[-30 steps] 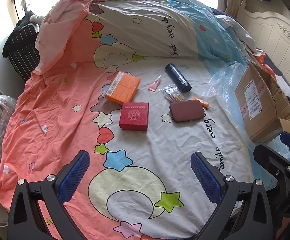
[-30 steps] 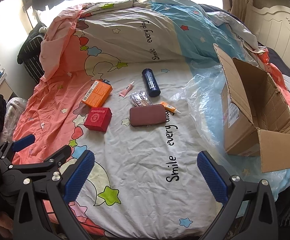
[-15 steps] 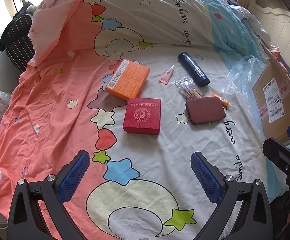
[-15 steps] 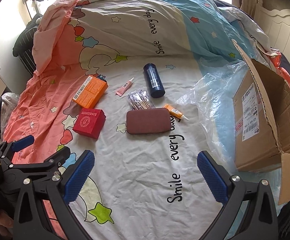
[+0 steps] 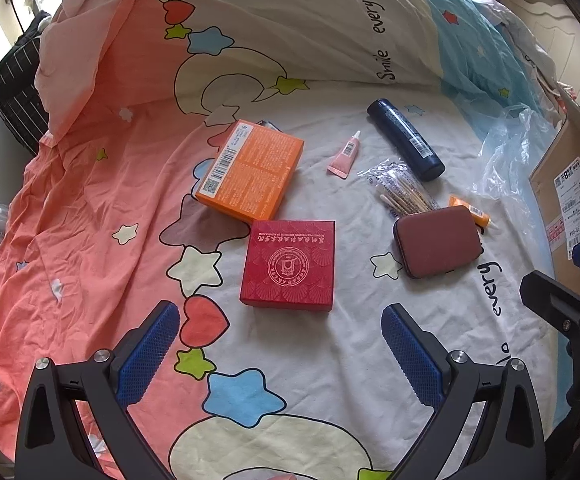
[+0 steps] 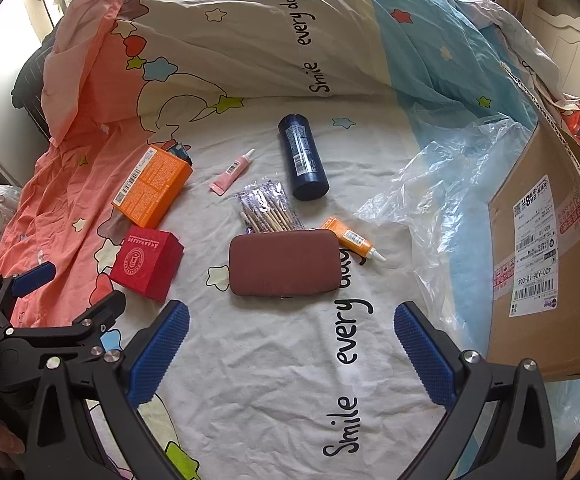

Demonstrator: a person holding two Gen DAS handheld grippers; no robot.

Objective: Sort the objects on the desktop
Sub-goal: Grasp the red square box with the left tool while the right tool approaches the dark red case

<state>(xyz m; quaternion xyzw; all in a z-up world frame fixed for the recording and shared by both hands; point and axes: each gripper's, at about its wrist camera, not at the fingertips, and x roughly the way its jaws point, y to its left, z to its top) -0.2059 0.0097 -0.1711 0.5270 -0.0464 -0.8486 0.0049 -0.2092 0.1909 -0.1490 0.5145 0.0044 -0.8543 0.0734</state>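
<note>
Both grippers hang spread wide, empty, over the wrinkled quilt: left gripper just short of the embossed red box, right gripper short of the rounded maroon case beside that box.

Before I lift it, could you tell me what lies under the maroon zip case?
Its far edge covers the ends of the cotton swab packet and the orange tube. Whatever else lies beneath the maroon zip case is hidden.

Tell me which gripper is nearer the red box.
Left. The left gripper hovers open just short of the red box, nearly centred on it. The right gripper sits further right, facing the maroon case.
</note>
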